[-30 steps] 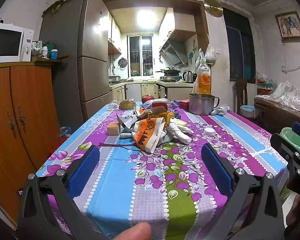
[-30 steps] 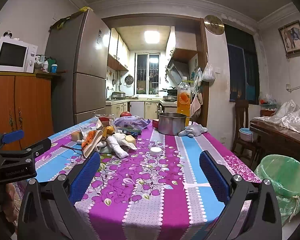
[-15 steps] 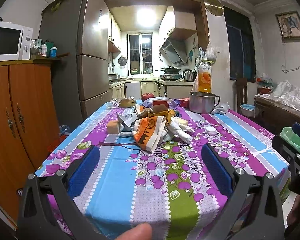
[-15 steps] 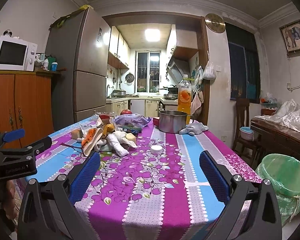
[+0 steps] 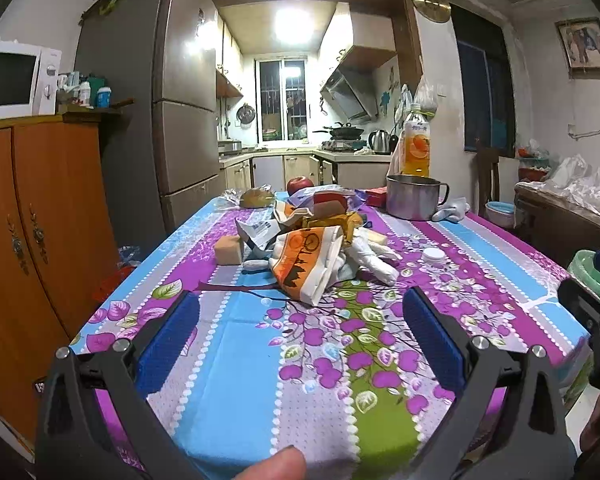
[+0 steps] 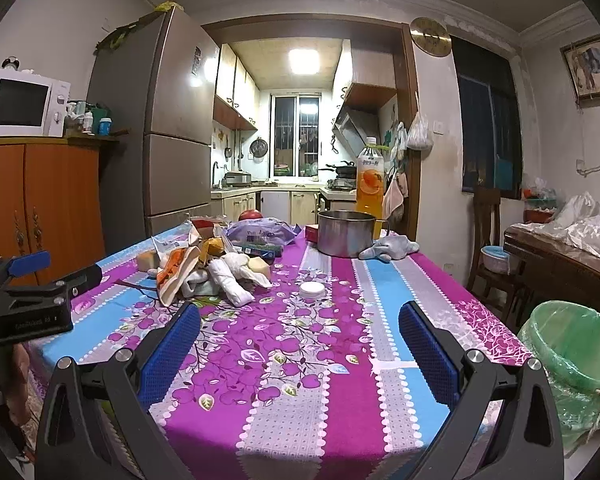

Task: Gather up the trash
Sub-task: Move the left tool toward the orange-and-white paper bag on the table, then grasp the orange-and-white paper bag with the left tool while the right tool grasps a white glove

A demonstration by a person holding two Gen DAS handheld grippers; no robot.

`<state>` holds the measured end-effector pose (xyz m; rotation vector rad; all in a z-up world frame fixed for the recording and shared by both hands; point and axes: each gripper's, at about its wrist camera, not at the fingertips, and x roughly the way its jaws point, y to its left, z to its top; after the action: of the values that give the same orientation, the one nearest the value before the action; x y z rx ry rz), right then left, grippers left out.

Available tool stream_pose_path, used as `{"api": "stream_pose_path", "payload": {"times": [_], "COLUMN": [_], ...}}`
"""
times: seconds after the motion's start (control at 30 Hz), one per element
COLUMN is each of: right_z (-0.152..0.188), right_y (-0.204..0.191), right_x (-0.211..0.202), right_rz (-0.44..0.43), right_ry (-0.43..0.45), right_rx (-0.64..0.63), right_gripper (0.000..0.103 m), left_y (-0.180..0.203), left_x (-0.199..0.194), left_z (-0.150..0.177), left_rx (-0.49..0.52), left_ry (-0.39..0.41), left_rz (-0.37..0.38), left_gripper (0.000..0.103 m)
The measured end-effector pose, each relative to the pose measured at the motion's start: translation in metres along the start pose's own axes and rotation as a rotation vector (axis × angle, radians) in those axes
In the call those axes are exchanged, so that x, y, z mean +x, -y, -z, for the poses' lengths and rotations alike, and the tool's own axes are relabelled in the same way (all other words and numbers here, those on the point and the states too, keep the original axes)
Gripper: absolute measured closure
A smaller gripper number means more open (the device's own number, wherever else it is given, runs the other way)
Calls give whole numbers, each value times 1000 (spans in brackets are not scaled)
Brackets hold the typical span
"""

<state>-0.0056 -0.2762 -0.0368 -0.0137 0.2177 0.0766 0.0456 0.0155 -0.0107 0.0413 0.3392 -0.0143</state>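
Note:
A heap of trash (image 5: 312, 252) lies mid-table: an orange-and-white printed bag, crumpled white paper, wrappers and a tan sponge block (image 5: 229, 250). In the right wrist view the heap (image 6: 208, 270) is at left centre. A white lid (image 6: 312, 289) lies alone to the right of the heap. A bin lined with a green bag (image 6: 572, 356) stands off the table's right front corner. My left gripper (image 5: 300, 332) is open and empty above the table's near edge. My right gripper (image 6: 300, 344) is open and empty, to the right of the left one.
A steel pot (image 6: 346, 232), an orange juice bottle (image 6: 371, 178), a red apple (image 5: 300, 185), a purple bag (image 6: 262, 232) and a grey cloth (image 6: 388, 248) sit at the table's far end. An orange cabinet (image 5: 40, 216) stands left, a chair (image 6: 488, 236) right.
Both grippers have stayed open and nearly still. The views have shifted only slightly.

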Motion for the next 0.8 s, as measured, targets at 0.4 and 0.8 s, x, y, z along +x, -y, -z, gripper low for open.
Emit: {"api": "stream_pose_path", "payload": {"times": [0.4, 0.8], "right_z": [-4, 10], "right_y": [3, 26], "right_x": [47, 81], "right_rz": [-68, -74], "right_ry": [-78, -159], "right_rx": [21, 107], "right_gripper": [4, 4], "left_y": [-27, 2], "left_x": [124, 195], "left_z": [-22, -16], "left_rx": [46, 130], "left_ry": [-237, -523], "left_rz": [120, 125], "left_gripper": [8, 31]}}
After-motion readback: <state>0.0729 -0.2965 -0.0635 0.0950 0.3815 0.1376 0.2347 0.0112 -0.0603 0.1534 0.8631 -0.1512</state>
